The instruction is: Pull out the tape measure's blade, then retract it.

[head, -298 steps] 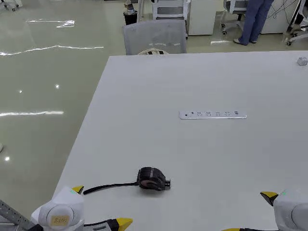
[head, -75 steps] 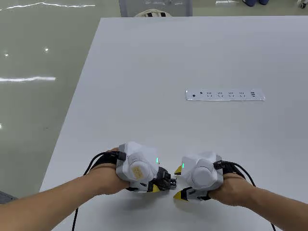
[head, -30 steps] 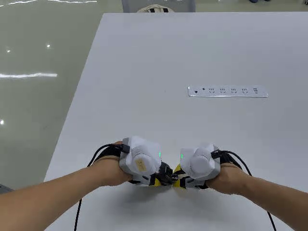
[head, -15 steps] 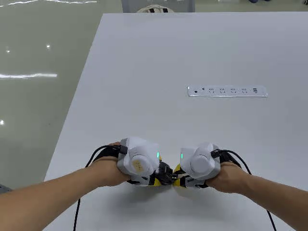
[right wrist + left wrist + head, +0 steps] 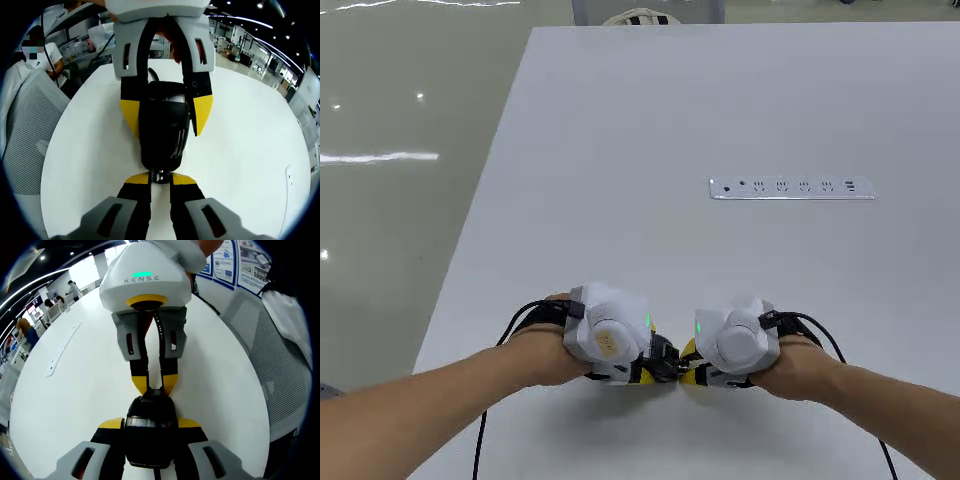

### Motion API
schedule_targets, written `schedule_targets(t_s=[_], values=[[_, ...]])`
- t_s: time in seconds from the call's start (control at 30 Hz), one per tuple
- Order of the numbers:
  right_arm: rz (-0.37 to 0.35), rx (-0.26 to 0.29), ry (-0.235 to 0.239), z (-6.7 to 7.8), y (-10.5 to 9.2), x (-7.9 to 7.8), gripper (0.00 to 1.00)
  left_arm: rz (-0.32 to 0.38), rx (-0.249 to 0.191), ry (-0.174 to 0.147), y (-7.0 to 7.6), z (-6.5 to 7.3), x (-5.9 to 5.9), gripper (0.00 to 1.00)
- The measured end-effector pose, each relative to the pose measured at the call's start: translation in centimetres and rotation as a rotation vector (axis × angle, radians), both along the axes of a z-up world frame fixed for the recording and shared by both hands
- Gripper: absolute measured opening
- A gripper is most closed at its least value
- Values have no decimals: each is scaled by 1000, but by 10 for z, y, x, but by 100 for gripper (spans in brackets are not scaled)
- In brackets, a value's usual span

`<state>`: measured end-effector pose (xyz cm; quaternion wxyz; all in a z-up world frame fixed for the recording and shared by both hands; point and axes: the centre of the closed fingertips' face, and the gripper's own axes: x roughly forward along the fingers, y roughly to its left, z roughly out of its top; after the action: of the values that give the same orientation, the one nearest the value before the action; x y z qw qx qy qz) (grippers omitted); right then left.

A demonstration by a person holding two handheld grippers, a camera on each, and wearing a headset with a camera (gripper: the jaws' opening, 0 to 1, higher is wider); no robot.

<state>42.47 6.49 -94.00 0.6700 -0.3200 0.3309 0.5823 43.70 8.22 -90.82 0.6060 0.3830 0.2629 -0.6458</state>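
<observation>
Bright even light, glare on floor, fisheye-warped edges.

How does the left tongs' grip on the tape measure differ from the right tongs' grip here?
The left tongs stand wide, yellow tips on either side of the black tape measure; the right tongs are nearly closed, pinching the small blade end at its mouth. The left tongs hold the bulk, the right tongs only the front tip. Both face each other on the same tool, over the white table.
</observation>
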Motion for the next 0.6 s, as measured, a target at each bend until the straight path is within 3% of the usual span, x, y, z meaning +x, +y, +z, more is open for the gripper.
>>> schedule_targets(t_s=[0.6], values=[[-1, 6, 5, 0, -6, 1, 12, 13, 12, 8, -1, -1, 1, 33]])
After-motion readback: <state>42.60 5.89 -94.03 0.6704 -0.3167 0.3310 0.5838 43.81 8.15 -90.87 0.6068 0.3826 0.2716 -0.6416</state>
